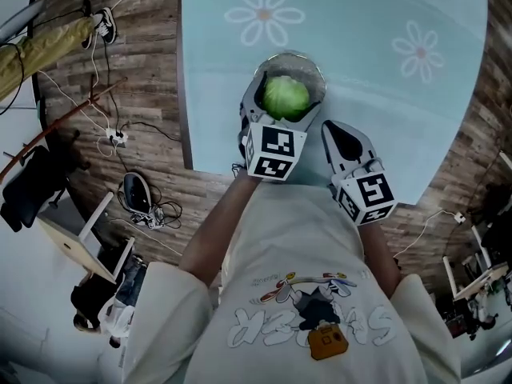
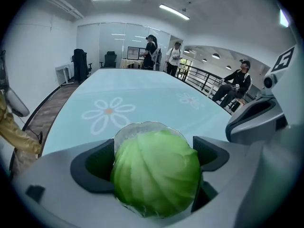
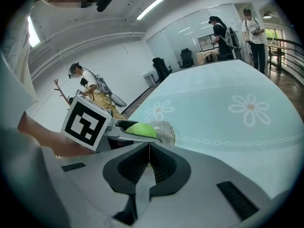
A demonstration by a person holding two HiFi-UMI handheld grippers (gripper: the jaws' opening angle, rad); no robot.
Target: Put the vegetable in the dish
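Cabbage [image 2: 156, 174] gripped between jaws of left gripper [image 1: 286, 96].

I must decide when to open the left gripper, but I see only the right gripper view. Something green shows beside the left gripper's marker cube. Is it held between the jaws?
Observer: Yes. In the left gripper view, the left gripper has its jaws against both sides of the cabbage.
Operator: Where is the dish?
Observer: The head view shows the glass dish directly under the cabbage, its rim ringing it.
Operator: Is the right gripper in the way?
Observer: No. The right gripper hovers to the dish's right, apart from it.
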